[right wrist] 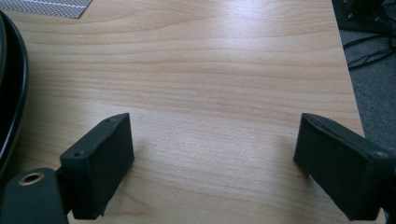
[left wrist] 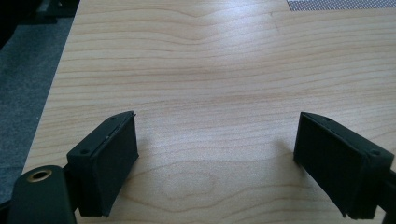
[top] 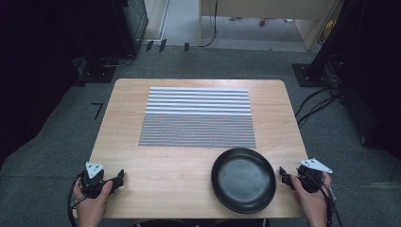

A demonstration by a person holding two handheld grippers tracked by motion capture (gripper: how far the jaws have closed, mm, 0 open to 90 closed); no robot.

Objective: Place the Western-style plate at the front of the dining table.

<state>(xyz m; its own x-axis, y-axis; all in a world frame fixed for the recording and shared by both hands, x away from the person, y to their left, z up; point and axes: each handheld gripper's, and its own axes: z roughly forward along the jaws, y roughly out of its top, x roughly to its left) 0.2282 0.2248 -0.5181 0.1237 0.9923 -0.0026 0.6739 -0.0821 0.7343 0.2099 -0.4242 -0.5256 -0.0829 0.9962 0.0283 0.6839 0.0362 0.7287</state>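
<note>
The plate (top: 243, 179) lies just left of the right gripper (top: 287, 177), apart from its wide-open, empty jaws. The left gripper (top: 118, 178) is likewise wide open and empty over bare table (top: 165, 165). The mat (top: 197, 117) lies ahead of both.

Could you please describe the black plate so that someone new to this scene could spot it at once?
Start at the wooden table and find the striped placemat at its centre. Just below the mat's right corner, near the right gripper, lies the black plate. It is the only round, glossy, dark dish on the table.
</note>
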